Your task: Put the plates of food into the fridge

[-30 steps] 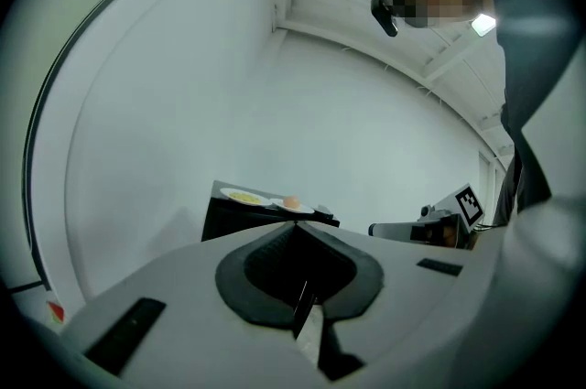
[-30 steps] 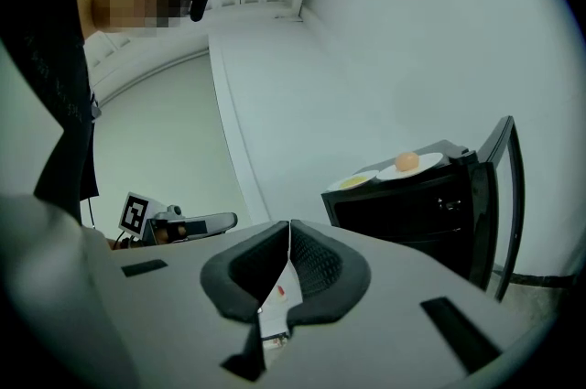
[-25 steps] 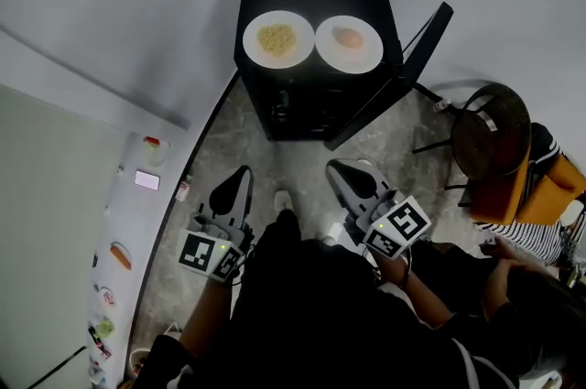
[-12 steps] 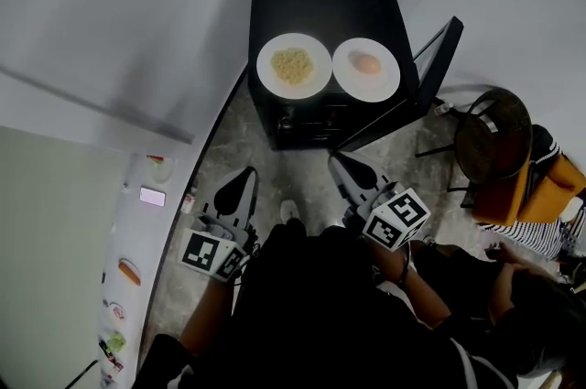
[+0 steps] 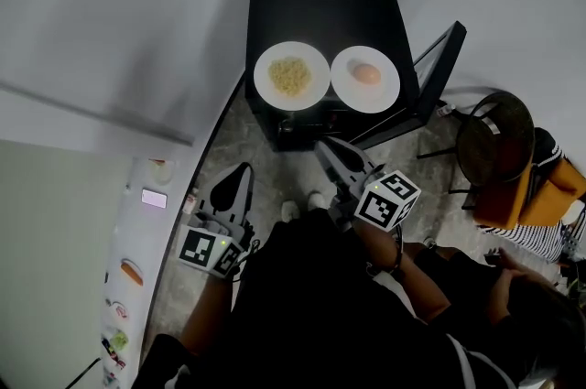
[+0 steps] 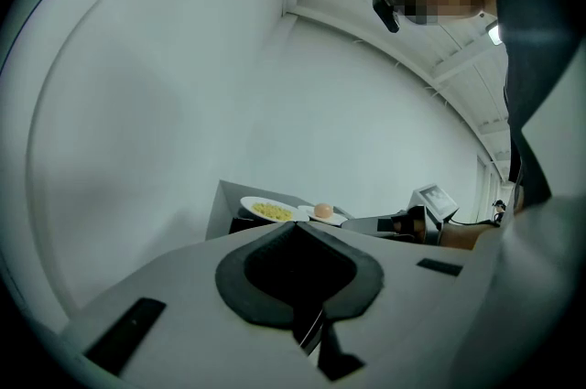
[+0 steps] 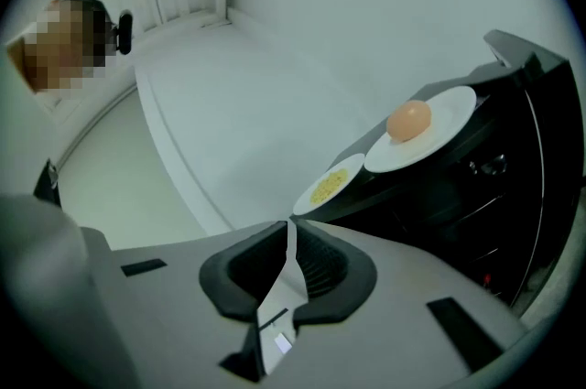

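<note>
Fingers of the right gripper [image 5: 325, 147] are pressed together on nothing; the left gripper [image 5: 244, 169] is likewise closed and empty. The plate of yellow food [image 5: 267, 85] and the plate with an egg [image 5: 352, 96] sit side by side atop the black fridge [image 5: 320, 3], its door [image 5: 430, 62] open; the right fingers are near its front, apart from both plates, the left well back. I judge this the approach; next the fingers must spread and take a rim level.

2 white plates: 1 plate of yellow food [image 5: 267, 76] and 1 plate with a pale-orange lump [image 5: 346, 87] (egg-like, but too small to be sure). 1 black fridge [image 5: 320, 7]. 2 grippers: 1 left gripper [image 5: 241, 171], 1 right gripper [image 5: 324, 145]. 1 round black seat [image 5: 494, 135].
</note>
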